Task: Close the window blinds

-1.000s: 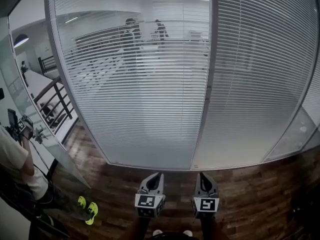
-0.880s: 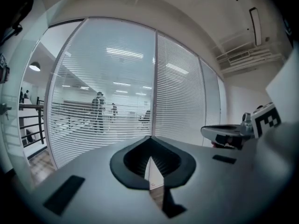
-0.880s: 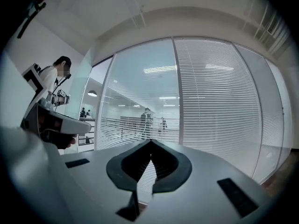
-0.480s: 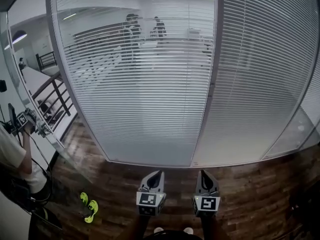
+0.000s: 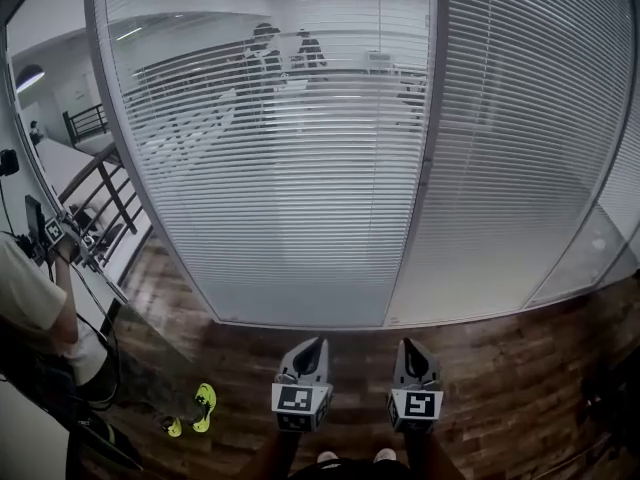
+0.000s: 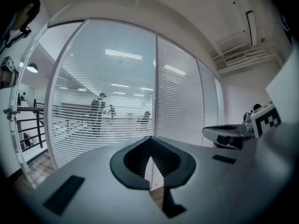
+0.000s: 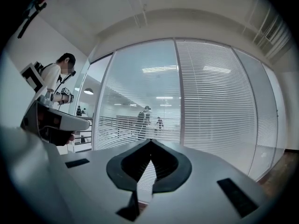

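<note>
Closing had not started yet, I think. At 8 o'clock another person (image 5: 30,308) stood. The left blinds (image 5: 280,188), at 12 o'clock, were thin flat white slats with gaps you could see through. Past the grey post (image 5: 424,168), the right blinds (image 5: 530,138) at 2 o'clock looked shut. At 6 o'clock, well apart from them, the left gripper (image 5: 312,352) and right gripper (image 5: 410,352) each had jaws pressed together, holding nothing. Next they likely needed a rod or cord, which I could not see.
</note>
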A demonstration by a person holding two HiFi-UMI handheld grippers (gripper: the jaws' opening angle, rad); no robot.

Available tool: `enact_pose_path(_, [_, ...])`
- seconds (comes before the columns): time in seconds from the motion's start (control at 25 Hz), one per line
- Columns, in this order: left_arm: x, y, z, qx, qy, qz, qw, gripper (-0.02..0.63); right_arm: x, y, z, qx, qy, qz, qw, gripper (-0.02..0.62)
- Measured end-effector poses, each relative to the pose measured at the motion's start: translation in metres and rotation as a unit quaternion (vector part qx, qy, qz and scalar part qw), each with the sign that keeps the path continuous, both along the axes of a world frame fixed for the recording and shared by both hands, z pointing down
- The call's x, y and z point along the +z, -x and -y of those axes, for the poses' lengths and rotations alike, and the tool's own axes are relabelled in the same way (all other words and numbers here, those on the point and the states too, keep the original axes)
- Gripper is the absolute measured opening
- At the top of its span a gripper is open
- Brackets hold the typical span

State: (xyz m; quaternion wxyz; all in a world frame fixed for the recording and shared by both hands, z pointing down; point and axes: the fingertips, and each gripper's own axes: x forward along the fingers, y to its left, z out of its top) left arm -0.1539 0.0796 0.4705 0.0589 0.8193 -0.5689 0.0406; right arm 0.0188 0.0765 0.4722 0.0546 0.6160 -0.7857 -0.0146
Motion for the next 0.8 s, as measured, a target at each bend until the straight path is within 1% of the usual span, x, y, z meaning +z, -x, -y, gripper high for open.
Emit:
enact_pose_path(0.12, [0.006, 0.001, 0.0, 0.005, -0.001, 0.007, 1.0, 0.0, 0.007, 0.003, 0.0, -0.001, 0.0, 0.0, 1.0, 0.0])
enact_pose_path(0.28, [0.006, 0.002, -0.002, 0.005, 0.005, 0.001, 1.0, 0.0, 0.02, 0.001, -0.004, 0.003, 0.008, 0.0, 1.0, 0.0])
enact_pose_path(0.44, [-0.003, -0.005, 0.0, 0.015, -0.001, -0.003, 0.9999, 0.0, 0.012, 0.005, 0.0, -0.007, -0.006, 0.008, 1.0, 0.0])
enact_pose_path(0.64, [-0.009, -0.018, 0.012, 0.025, -0.032, 0.015, 0.9991, 0.0, 0.004, 0.0, 0.02, -0.011, -0.018, 0.015, 1.0, 0.0])
enact_pose_path(0.72, [-0.004, -0.021, 0.019, 0.025, -0.029, 0.018, 0.9991, 0.0, 0.004, -0.001, 0.031, -0.015, -0.019, 0.016, 1.0, 0.0])
enact_pose_path(0.8, [-0.002, -0.023, 0.029, 0.021, -0.038, 0.024, 0.9988, 0.0, 0.005, -0.005, 0.04, -0.016, -0.016, 0.018, 1.0, 0.0])
